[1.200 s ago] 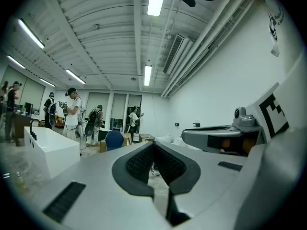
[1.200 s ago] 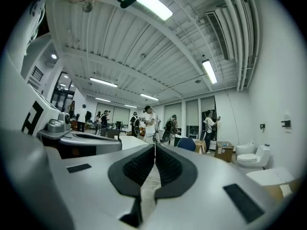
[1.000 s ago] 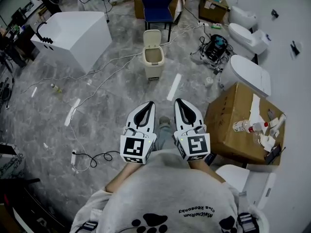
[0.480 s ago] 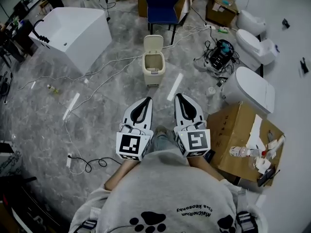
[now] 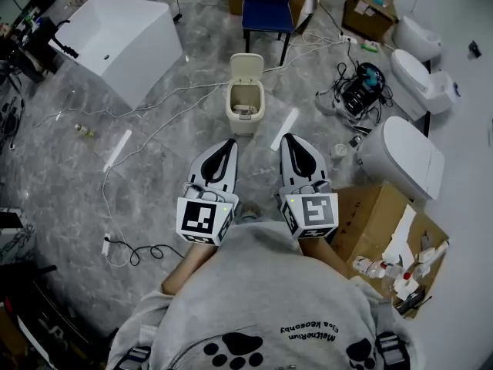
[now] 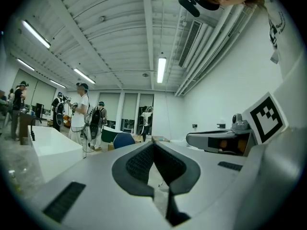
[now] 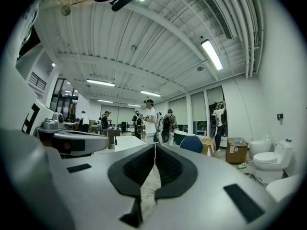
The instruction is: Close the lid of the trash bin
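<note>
The bin [image 5: 245, 106], lid [image 5: 246, 66] still up, sits nearer at upper center as the person closes in. The left tool [image 5: 228, 143] and right tool [image 5: 290, 139], both pressed together and empty, are well short of it.

A grey marbled floor [image 5: 69, 183] spread beneath us, crossed by loose cables [image 5: 154, 132] and marked with short white tape strips [image 5: 117, 149]. We saw a white rectangular bathtub [image 5: 123, 41] to the left and a blue padded chair [image 5: 268, 2] at the far side. White ceramic toilets [image 5: 402, 156] lined the right near a brown cardboard box [image 5: 370, 214]. Overhead, long fluorescent tubes [image 6: 161, 70] lit a white ribbed ceiling [image 6: 110, 28]. Tall glass panels [image 7: 199, 111] closed the far wall, where several standing people [image 7: 151, 119] gathered.
</note>
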A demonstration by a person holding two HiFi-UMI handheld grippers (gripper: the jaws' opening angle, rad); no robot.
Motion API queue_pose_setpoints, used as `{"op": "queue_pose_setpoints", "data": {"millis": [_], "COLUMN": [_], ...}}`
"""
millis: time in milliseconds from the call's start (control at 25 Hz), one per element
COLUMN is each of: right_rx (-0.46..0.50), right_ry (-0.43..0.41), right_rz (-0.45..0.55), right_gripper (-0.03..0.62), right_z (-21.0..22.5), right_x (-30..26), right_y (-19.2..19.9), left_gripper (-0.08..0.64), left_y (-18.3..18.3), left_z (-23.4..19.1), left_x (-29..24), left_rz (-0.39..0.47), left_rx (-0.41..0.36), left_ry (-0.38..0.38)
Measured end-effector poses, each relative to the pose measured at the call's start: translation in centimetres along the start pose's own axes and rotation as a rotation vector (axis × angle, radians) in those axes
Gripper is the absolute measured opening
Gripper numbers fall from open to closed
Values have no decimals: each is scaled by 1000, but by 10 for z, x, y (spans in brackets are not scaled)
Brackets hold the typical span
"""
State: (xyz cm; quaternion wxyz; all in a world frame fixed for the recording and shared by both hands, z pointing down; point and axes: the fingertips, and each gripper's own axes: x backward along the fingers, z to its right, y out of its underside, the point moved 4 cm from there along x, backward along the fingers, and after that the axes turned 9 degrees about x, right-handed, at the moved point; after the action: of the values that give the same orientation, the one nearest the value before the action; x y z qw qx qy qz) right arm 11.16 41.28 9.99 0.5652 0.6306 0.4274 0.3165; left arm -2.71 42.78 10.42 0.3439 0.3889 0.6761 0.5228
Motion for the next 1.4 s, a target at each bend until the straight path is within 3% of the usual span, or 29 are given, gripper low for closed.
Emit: {"op": "queue_pose_setpoints", "data": {"millis": [480,760,1400], "right_rx": [-28,-34,-43], "right_ry": [-7,-3,73], "right_rz": [12,0,-57], "right_gripper": [32,32,32], "right_z": [33,45,91], "right_x": [-43,-91,-314], "right_y": [8,15,16], "left_gripper": [20,20,20], "left_y": [0,-3,-36], "left_z": [-22,-56,-207], "left_x": [-48,-87,-273], "left_rz": [-15,-28,-85], "left_rx": [-6,-11,-2], "left_ry": [-31,-16,99]}}
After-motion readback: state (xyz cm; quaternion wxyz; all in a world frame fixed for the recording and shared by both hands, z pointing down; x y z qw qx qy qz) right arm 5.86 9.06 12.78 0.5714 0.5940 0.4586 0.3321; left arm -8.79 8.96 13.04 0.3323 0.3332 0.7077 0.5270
